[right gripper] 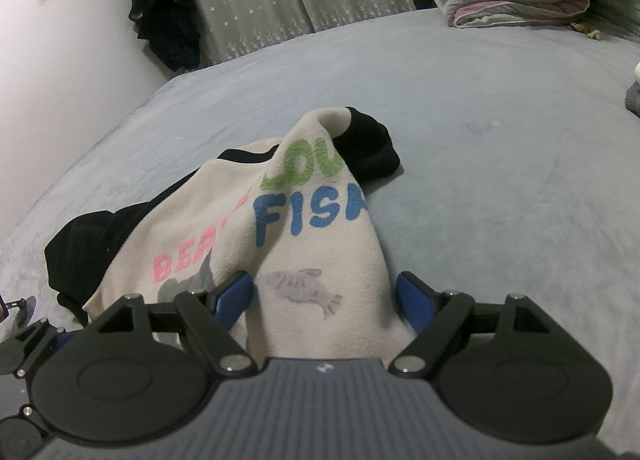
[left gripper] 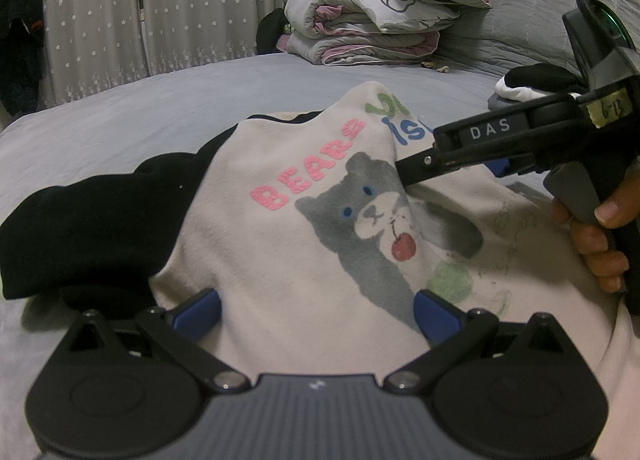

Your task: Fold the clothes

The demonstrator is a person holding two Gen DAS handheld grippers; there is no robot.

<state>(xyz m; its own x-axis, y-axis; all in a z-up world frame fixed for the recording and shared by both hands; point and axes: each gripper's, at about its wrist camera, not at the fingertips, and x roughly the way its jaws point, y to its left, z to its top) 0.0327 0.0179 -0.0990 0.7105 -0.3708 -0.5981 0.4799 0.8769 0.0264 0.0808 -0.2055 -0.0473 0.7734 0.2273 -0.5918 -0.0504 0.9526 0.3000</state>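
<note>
A grey bed (right gripper: 480, 164) fills a curtained room, folded quilts (left gripper: 360, 20) stacked at its far end. On it lies a cream sweatshirt (left gripper: 280, 244) with black sleeves, soft, light and floppy; best taken at hem or shoulder seams. The left gripper (left gripper: 316, 310) and right gripper (right gripper: 324, 296) both stand wide, cloth bunched between their fingers, not pinched.

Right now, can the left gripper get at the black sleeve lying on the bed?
Probably yes. The black sleeve lies just left of the open left gripper, nothing covers it, and the right gripper is on the other side.
</note>
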